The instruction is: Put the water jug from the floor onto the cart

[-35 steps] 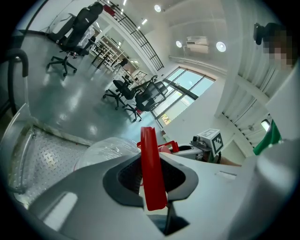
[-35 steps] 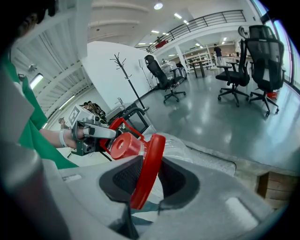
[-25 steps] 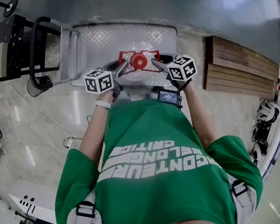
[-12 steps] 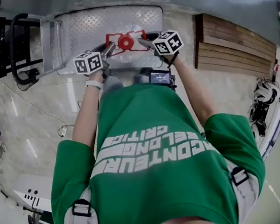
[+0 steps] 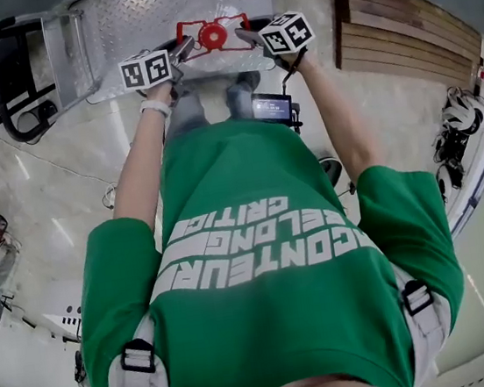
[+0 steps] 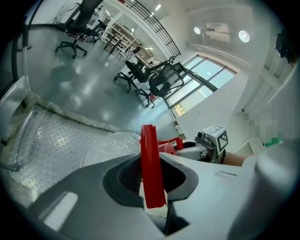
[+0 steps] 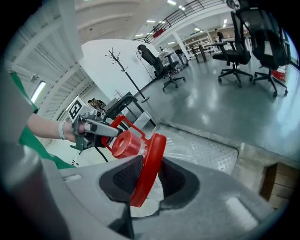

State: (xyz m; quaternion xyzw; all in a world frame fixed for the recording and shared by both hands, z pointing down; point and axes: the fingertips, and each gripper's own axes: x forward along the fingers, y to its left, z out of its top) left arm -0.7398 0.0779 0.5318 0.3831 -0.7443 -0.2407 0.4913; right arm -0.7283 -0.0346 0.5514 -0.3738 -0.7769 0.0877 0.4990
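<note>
1. Over the near edge of the cart [image 5: 156, 9], just beyond our feet, we hold the jug [image 6: 110, 146]. Its clear body hangs under the red handle [image 6: 151, 168]. We cannot tell whether its base rests on the plate.
2. We take the handle from both sides: the left gripper [image 5: 177, 50] on its left and the right gripper [image 5: 247, 33] on its right, with the cap [image 5: 212, 34] between them. We judge that this keeps a heavy load level and stops it swinging.
3. Both grippers slant down and away, since the jug sits low in front of us.
4. Left jaws stand partly apart, clamped on a red bar of the handle, which stands upright between the pads.
5. Right jaws stand about as far apart, clamped on the handle's curved rim, which leans across the pads.
6. We judge the task nearly done: what remains is to seat the jug and let go.
</note>
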